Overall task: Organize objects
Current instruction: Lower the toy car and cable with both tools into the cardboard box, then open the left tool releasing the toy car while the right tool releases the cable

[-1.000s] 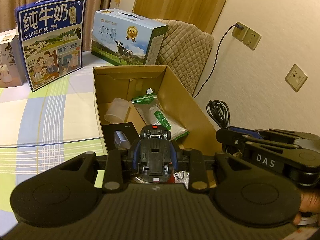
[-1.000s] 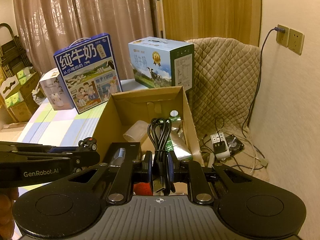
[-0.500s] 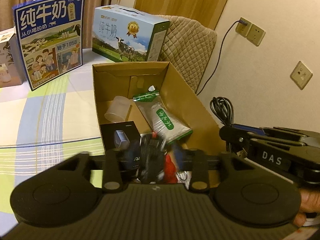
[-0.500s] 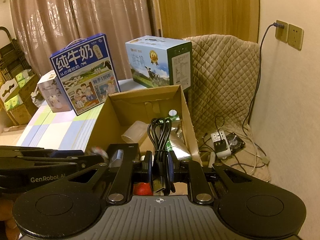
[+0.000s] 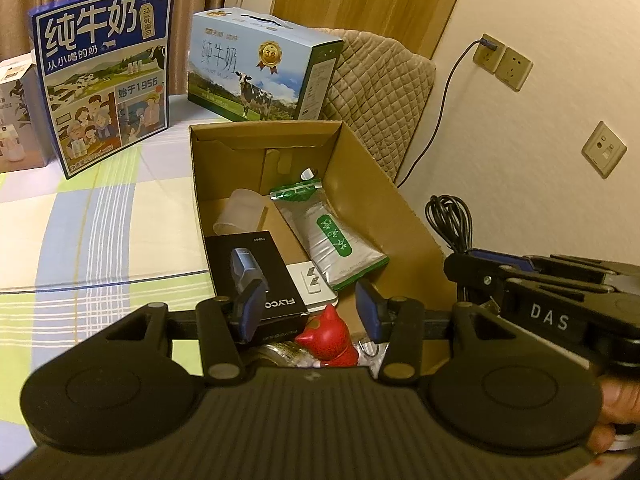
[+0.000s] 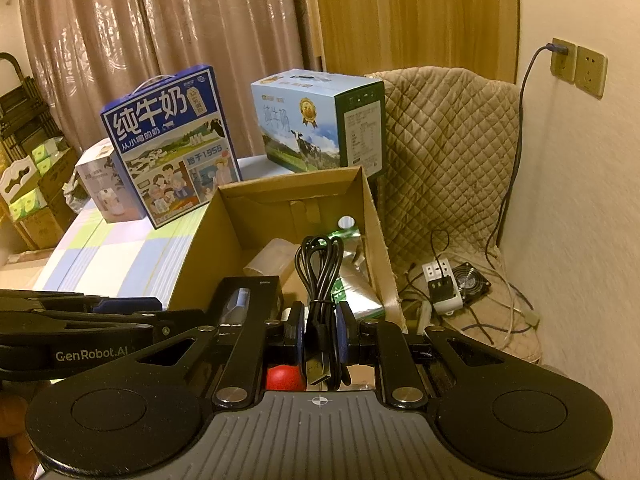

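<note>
The toy car that the left gripper (image 5: 308, 312) held a second ago is gone from its jaws, which now stand apart and empty over the cardboard box (image 5: 372, 184); it has probably dropped in, though it is hidden. The right gripper (image 6: 318, 328) stays clamped on the coiled black cable (image 6: 318, 276), next for the box

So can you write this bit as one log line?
left gripper: open, empty | right gripper: shut on coiled black USB cable | brown cardboard box: below
</note>
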A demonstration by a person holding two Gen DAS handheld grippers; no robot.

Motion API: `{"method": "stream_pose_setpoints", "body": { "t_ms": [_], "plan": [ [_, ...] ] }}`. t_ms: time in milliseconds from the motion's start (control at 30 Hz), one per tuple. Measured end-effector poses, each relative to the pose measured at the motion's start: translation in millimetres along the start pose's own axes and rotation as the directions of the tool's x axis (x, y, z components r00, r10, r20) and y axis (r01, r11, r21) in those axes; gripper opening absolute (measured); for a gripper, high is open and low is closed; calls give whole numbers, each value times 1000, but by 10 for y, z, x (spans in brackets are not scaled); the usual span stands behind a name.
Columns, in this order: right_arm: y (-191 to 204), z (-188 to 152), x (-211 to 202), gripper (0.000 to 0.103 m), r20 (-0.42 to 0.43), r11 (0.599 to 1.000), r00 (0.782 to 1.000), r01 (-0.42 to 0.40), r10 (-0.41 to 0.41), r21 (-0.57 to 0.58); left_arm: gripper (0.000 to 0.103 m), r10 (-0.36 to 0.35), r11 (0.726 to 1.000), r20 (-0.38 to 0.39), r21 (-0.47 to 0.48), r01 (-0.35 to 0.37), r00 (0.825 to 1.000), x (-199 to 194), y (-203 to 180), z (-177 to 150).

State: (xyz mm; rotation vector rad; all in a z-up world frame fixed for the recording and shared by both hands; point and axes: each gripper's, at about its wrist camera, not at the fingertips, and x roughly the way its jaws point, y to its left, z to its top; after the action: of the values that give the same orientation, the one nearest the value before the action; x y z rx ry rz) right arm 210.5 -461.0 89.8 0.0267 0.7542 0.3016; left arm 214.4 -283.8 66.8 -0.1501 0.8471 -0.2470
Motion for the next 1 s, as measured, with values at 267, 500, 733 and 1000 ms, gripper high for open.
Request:
{"method": "stream_pose_setpoints", "body": {
  "t_ms": [267,500,733,1000],
  "plan": [
    [20,17,15,13,-3,1000,1000,-7,7,2,52,6,1000,1,-2,-6,1000,-7,3,-10],
    [25,34,32,13,-8,1000,1000,-8,8,9,56,20,1000,2,-10,-20,1000,-8,60,-7],
    [31,64,66,13,-6,999,1000,-14,14,32,65,29,999,1,-15,-29,1000,-4,97,-17],
    [-46,141,83,39,48,995,997,-62,58,84,71,33,999,7,-18,-33,999,-38,126,-16]
  ]
}}
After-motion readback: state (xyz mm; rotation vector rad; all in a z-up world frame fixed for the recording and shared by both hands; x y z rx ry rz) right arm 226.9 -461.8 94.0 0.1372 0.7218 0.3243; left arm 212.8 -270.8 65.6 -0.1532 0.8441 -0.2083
